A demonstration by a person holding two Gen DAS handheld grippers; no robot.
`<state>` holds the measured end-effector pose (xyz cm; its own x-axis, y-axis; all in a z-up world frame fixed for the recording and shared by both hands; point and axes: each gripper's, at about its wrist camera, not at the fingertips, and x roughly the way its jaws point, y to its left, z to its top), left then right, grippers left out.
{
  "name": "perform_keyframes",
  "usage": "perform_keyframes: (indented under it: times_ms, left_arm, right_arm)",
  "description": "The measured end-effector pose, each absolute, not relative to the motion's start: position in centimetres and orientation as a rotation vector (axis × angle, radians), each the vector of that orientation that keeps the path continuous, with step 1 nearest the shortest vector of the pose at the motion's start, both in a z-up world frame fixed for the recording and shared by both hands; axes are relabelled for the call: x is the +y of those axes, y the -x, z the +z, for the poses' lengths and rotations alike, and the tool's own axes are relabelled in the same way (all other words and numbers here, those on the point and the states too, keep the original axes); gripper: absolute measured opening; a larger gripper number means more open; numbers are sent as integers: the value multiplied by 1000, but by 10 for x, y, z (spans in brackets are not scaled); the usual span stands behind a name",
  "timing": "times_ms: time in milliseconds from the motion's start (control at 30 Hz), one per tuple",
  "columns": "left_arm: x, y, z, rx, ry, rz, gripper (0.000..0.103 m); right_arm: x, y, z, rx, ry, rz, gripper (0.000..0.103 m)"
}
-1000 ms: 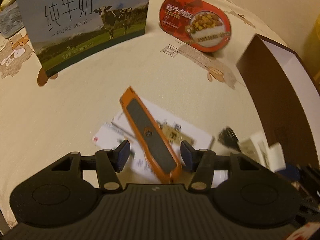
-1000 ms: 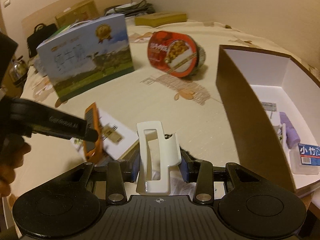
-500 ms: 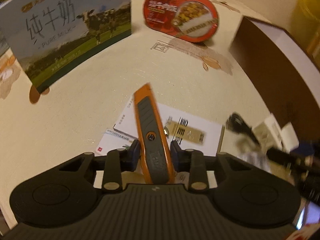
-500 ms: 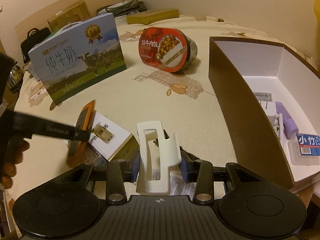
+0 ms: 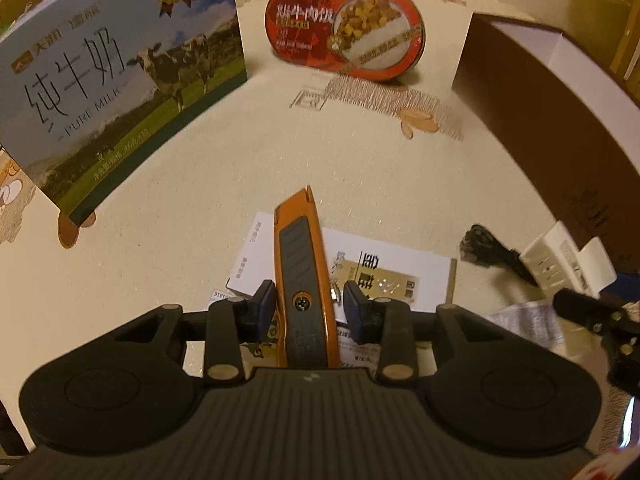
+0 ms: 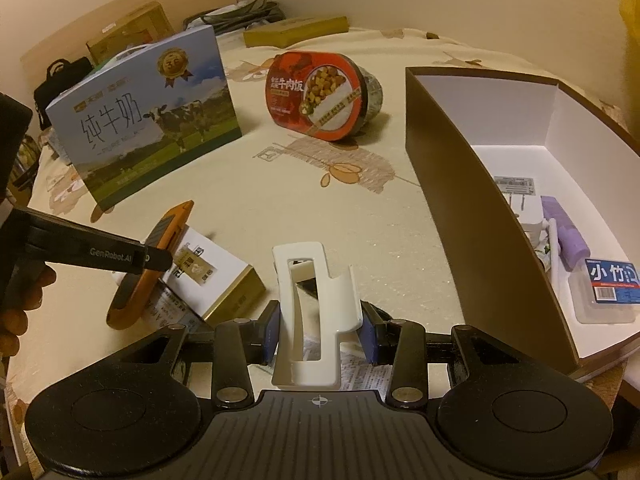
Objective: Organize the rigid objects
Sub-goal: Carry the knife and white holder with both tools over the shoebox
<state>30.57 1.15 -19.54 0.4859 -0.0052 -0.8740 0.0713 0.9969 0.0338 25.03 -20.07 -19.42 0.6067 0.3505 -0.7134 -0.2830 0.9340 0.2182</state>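
Cream patterned tablecloth (image 6: 280, 208), warm indoor light.

Left gripper (image 5: 310, 308): orange utility knife (image 5: 304, 280) between the pads, blade end pointing away. Jaws have just been opening slightly; left pad touches the knife, a thin gap shows at the right pad. The knife is tilted over a white-and-gold flat box (image 6: 216, 276).

Right gripper (image 6: 320, 332): clamped on a white plastic clip (image 6: 312, 312), held upright.

Right of it: brown box with white interior (image 6: 448, 184), holding a purple tube (image 6: 564, 236) and a blue-labelled pack (image 6: 608, 284).

Behind: milk carton (image 6: 148, 120); red-lidded meal bowl (image 6: 320, 92) on its side.
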Motion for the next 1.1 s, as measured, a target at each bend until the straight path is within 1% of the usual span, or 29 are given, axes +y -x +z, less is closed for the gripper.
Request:
perform_keyframes:
  times_ms: [367,567,800,1100]
  left_arm:
    - [13,-304,-197,1052,-65,-45,30]
    - [4,-295,-192,1031,-119,-42,30]
    - [-6,-284,-165,987,-92,-72,30]
    - [-34,-280,-121,942,-81,-129,30]
  right_arm:
    - [-206,-253,-196,851,-109,350,37]
    - [-207,-251,-192,844,-111,358,37]
    - [-210,-248,-180,826,-113,367,37]
    - [-223,-245,-151,782,-138,359,37]
